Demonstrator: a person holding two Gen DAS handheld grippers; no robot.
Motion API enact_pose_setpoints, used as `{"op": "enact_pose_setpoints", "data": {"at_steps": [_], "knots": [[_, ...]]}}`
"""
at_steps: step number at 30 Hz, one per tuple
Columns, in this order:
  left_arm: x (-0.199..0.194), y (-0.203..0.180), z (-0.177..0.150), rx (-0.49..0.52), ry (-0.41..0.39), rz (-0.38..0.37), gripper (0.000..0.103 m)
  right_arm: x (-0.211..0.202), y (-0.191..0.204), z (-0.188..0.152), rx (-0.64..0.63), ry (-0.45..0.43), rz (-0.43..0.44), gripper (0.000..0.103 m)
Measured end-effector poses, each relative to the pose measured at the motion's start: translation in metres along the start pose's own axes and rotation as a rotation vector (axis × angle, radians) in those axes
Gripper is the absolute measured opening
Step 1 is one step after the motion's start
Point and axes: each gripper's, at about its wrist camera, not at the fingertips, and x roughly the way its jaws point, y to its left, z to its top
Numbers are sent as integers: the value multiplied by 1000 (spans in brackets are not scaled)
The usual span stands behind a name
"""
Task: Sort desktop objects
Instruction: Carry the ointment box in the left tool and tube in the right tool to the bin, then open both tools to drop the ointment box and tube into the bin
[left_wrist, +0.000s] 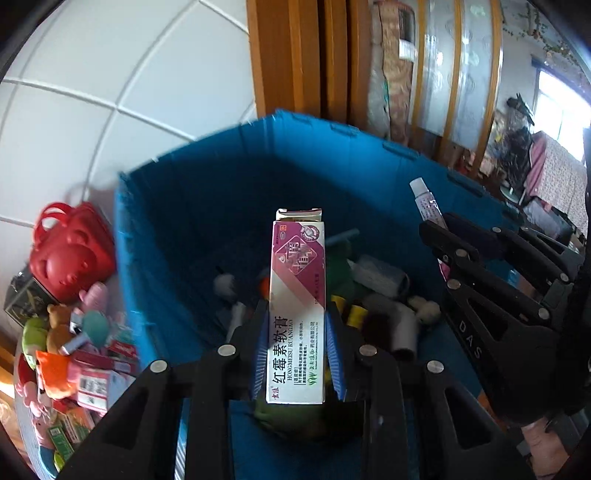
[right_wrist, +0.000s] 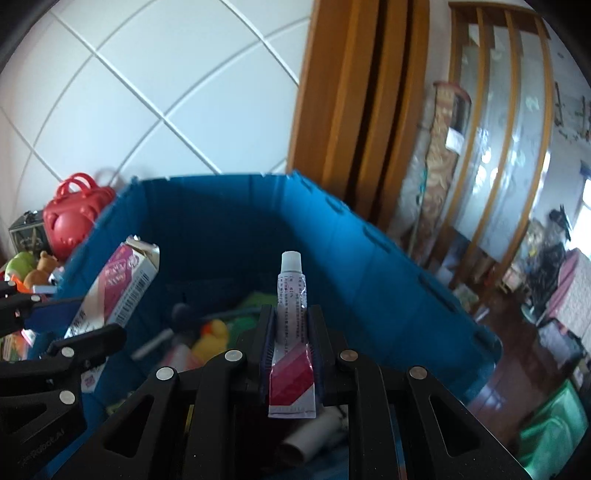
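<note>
Holding: both grippers loaded, hanging over the blue bin (left_wrist: 192, 206).
Left gripper (left_wrist: 297, 354): jaws narrowed on an ointment carton (left_wrist: 297, 295), white and magenta, end flap open, pointing away from the camera, above the bin's middle.
Right gripper (right_wrist: 291, 354): jaws narrowed on a small ointment tube (right_wrist: 291, 325), white cap forward, red-striped crimped end toward the camera, above the bin's right part.
Cross-view: carton and tube each show in the other camera, near each other, not touching.
Bin contents: already holds stuff, a yellow duck toy (right_wrist: 212, 334), a white roll (left_wrist: 402, 332), green plush, more items too blurred to name.
Left pile: outside the bin, on the table, still unsorted: red bear-face bag (left_wrist: 70, 251), plush bear (left_wrist: 59, 328), small boxes (left_wrist: 94, 384), a dark tin.
Progress: judged partway, some things binned, two in hand, a fair pile left.
Next: likely release of carton and tube into the bin, then back to the pile.
Risk: open carton flap; whether anything is inside cannot be told.
</note>
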Motion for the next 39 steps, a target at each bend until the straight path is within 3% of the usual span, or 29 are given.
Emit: {"op": "enact_pose_setpoints", "data": {"at_steps": [8, 18, 20, 22, 25, 28, 32, 33, 36, 39], "knots": [[12, -21, 8, -18, 77, -17, 28, 32, -21, -14, -4, 98, -26, 18], [24, -23, 4, -32, 136, -27, 28, 41, -29, -17, -38, 113, -72, 18], [26, -22, 3, -40, 149, -23, 34, 41, -29, -16, -42, 110, -85, 18], [26, -22, 2, -42, 147, -24, 55, 40, -31, -15, -39, 108, -87, 19], [18, -24, 1, -29, 110, -10, 64, 38, -33, -14, -32, 103, -99, 22], [15, -25, 0, -26, 102, -16, 64, 35, -35, -14, -32, 99, -113, 32], [10, -24, -2, -20, 89, -18, 65, 28, -36, -12, -34, 77, -149, 84], [9, -24, -1, -16, 83, -14, 65, 25, -36, -11, -32, 67, -152, 92], [1, -20, -3, -20, 57, -14, 65, 15, -35, -7, -31, 35, -160, 102], [-9, -11, -4, -41, 22, -3, 65, 3, -31, -2, -31, 1, -179, 103]]}}
